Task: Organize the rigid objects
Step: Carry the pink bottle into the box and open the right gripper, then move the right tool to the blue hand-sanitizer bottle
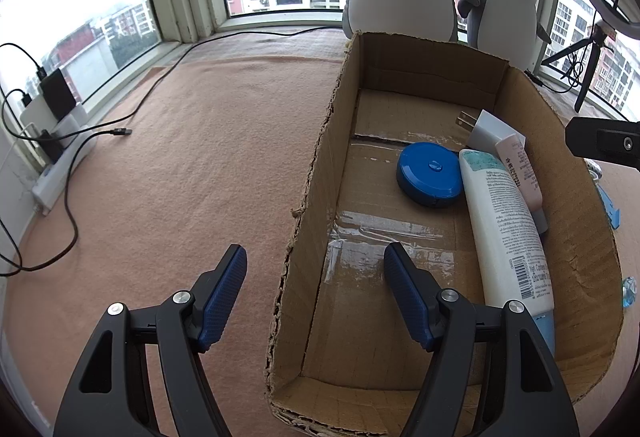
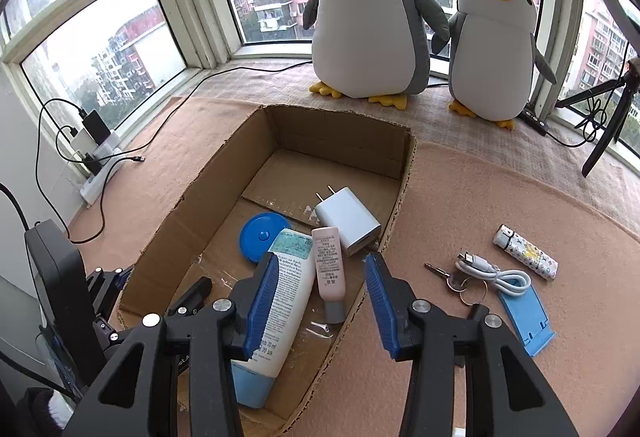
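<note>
Right wrist view: right gripper (image 2: 322,301) released over cardboard box (image 2: 344,133) holding sorted tubes; lighter (image 2: 526,252), cable (image 2: 494,271) wait at 3 o'clock; left gripper (image 1: 316,293) released, straddling box wall

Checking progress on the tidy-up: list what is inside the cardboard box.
Inside the cardboard box: a blue round case, a white charger plug, a large white tube and a small pink tube. The near end is hidden by the tongs.
</note>
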`<state>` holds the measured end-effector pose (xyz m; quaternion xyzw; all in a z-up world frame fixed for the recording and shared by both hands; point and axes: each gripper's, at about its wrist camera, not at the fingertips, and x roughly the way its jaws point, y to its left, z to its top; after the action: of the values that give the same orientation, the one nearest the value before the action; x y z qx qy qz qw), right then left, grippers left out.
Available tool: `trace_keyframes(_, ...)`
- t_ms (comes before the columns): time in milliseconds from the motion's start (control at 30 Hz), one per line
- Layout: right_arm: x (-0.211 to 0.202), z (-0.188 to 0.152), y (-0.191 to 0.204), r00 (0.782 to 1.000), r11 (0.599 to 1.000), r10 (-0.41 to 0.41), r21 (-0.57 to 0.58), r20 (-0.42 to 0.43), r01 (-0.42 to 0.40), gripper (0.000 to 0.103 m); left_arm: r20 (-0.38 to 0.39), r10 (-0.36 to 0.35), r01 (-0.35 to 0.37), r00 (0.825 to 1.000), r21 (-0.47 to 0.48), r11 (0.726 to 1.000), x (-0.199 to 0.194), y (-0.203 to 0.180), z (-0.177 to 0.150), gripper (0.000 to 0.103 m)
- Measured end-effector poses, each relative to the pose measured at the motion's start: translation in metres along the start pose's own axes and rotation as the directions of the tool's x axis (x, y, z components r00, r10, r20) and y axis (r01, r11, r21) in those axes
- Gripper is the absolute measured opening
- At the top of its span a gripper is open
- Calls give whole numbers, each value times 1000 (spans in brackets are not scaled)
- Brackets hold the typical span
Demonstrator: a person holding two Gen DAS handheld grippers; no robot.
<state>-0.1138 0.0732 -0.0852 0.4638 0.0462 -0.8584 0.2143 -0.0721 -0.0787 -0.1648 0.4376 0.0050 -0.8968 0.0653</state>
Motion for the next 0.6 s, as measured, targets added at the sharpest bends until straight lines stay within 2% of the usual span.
trace_keyframes(367, -44, 2, -14, 999, 999, 11, 34, 40, -13, 46, 0, -2, 2, 1000, -1, 1000, 0, 0, 0, 71)
trace_keyframes(600, -97, -2, -31, 996, 998, -40, 59, 86, 35, 46, 0, -9, 9, 1000, 0, 1000, 0, -7, -1, 71)
